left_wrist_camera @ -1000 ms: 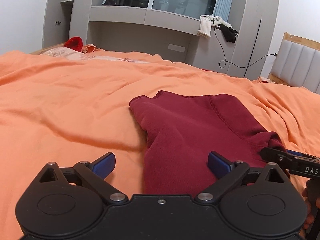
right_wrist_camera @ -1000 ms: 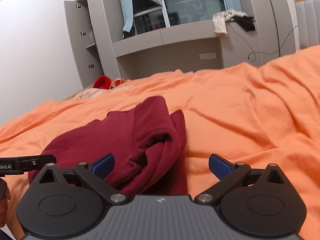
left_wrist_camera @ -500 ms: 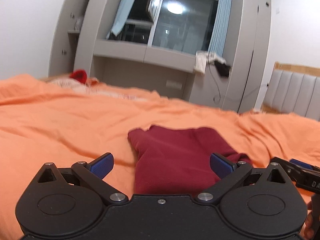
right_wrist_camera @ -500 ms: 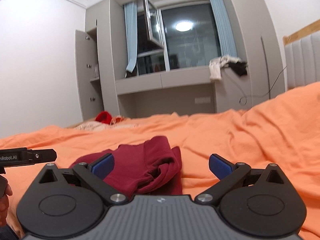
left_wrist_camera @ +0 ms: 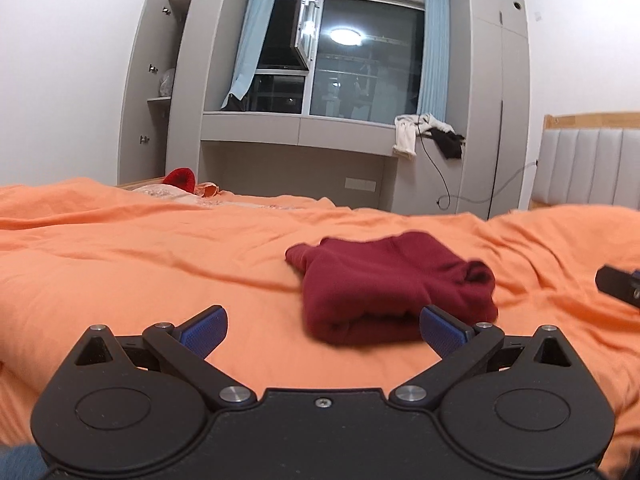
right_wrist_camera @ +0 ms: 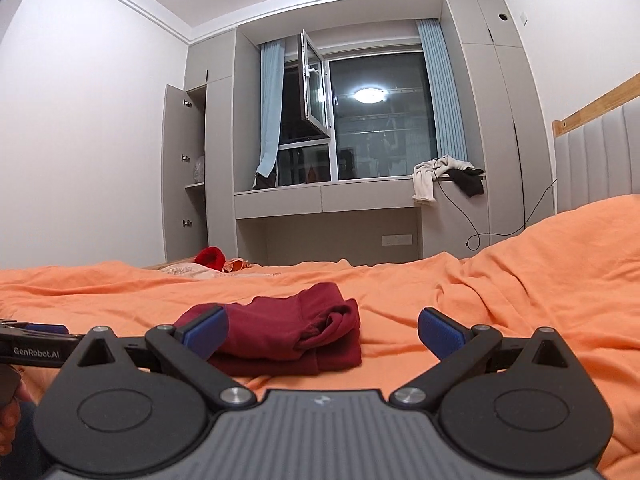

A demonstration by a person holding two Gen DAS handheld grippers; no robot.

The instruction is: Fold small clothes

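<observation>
Dark red garment (left_wrist_camera: 394, 284) lies folded in a thick bundle on the orange bedsheet (left_wrist_camera: 140, 264), mid-bed, ahead of both tools. Long axis runs near-to-far, angled slightly left in the left wrist view; the doubled fold edge faces near, and a rolled edge sits on its right side. Left gripper (left_wrist_camera: 323, 325): jaws wide, holding nothing. Right gripper (right_wrist_camera: 322, 328): jaws wide, empty, garment (right_wrist_camera: 288, 334) just beyond its left fingertip.

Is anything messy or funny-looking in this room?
Yes. White and black clothes hang in a heap off the window ledge instead of lying folded. The folded maroon top on the orange blanket looks lumpy on its right side.
</observation>
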